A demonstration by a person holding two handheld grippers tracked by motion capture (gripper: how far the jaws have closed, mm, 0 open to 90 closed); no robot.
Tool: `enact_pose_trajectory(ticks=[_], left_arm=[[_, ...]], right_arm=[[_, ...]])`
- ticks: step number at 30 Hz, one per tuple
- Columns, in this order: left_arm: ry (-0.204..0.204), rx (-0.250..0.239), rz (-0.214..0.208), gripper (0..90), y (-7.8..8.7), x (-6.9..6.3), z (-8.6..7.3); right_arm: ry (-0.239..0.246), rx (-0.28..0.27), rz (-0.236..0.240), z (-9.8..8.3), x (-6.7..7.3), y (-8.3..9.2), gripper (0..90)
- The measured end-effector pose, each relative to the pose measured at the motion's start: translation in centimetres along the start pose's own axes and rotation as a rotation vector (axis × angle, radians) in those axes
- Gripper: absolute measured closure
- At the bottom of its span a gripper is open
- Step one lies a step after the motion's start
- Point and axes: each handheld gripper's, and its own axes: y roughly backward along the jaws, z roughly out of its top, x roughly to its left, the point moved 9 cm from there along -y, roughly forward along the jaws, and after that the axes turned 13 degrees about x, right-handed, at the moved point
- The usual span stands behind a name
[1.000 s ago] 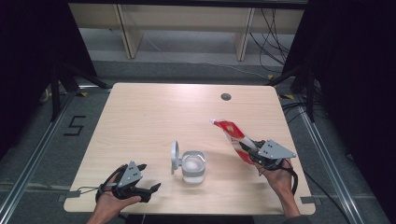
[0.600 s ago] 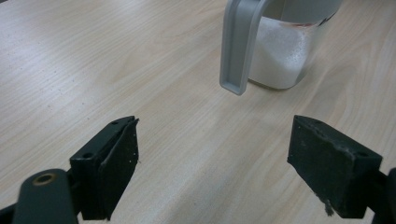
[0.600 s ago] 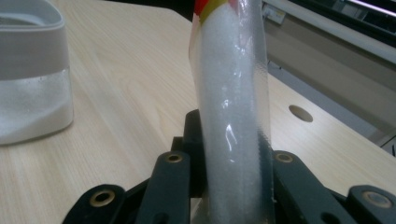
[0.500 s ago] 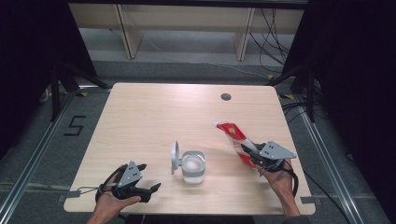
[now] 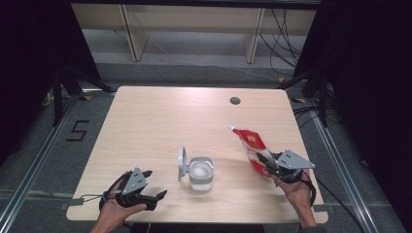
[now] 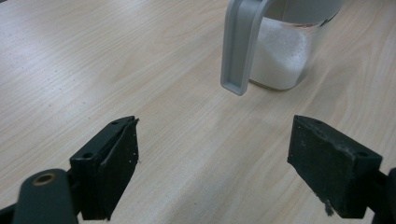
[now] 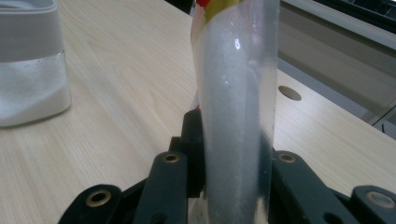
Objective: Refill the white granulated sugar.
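A clear jar (image 5: 200, 173) with a grey collar and a grey handle (image 5: 182, 164) stands near the table's front middle, part full of white granules. The left gripper view shows the jar (image 6: 285, 51) and its handle (image 6: 240, 46) just ahead. My left gripper (image 5: 155, 183) rests at the front left, its jaws wide open (image 6: 212, 163) with nothing between them. My right gripper (image 5: 266, 162) is shut on a red and white bag (image 5: 250, 145) of white granules, tilted up and to the left. Its jaws have just eased open slightly, and the bag (image 7: 236, 116) is still pinched between them.
A round cable hole (image 5: 235, 101) sits in the table's far right part. Beyond the far edge stands a pale shelf unit (image 5: 194, 19) with cables on the floor. Dark curtains flank both sides. A "5" mark (image 5: 77, 131) is on the floor at the left.
My right gripper and the bag have drifted slightly to the right. The left gripper and the jar have not moved.
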Motion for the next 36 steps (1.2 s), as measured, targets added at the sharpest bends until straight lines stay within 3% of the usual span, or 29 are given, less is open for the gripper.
enact_pose_trajectory(ticks=[5, 14, 16, 19, 20, 22, 25, 27, 29, 30, 33, 35, 36], left_arm=[[-0.011, -0.003, 0.004, 15.8, -0.1, 0.1, 0.1], [0.012, -0.009, -0.006, 15.8, -0.1, -0.1, 0.1], [-0.004, -0.008, 0.001, 15.8, -0.1, 0.0, 0.1], [0.012, -0.009, -0.006, 15.8, -0.1, -0.1, 0.1], [-0.003, 0.010, -0.007, 15.8, -0.1, 0.0, -0.1], [0.003, -0.009, 0.000, 15.8, -0.2, -0.1, 0.1], [-0.008, 0.003, 0.004, 15.8, -0.1, 0.0, 0.0], [0.015, -0.008, -0.007, 15.8, -0.2, -0.2, 0.1], [-0.001, -0.002, 0.007, 15.8, -0.1, 0.0, 0.0], [-0.005, -0.005, 0.007, 15.8, -0.2, 0.0, 0.1], [0.011, -0.008, 0.001, 15.8, -0.2, -0.2, 0.1], [0.009, -0.008, 0.002, 15.8, -0.2, -0.1, 0.1], [0.011, -0.008, 0.001, 15.8, -0.2, -0.1, 0.1]], right_arm=[[-0.025, 0.030, 0.030, -0.6, 0.5, 0.7, 75.7], [-0.049, 0.037, 0.008, -1.0, 0.3, 1.5, 75.5], [-0.053, 0.033, 0.008, -1.1, 0.2, 1.6, 75.2], [-0.089, 0.037, 0.001, -1.4, -0.1, 1.9, 75.0], [-0.120, 0.041, -0.001, -1.6, 0.0, 2.1, 74.9], [-0.118, 0.026, -0.010, -1.6, -0.2, 2.1, 74.8], [-0.114, 0.042, 0.004, -2.0, -0.3, 2.5, 74.5], [-0.142, 0.049, 0.010, -2.4, -0.2, 2.8, 74.4], [-0.144, 0.041, 0.009, -2.6, -0.4, 3.0, 74.2], [-0.190, 0.052, 0.015, -2.8, -0.1, 3.2, 74.0], [-0.175, 0.052, 0.005, -3.3, -0.6, 3.4, 73.4], [-0.223, 0.063, 0.010, -3.6, -0.4, 3.7, 72.1], [-0.215, 0.065, 0.014, -3.7, -0.5, 3.8, 71.4]])
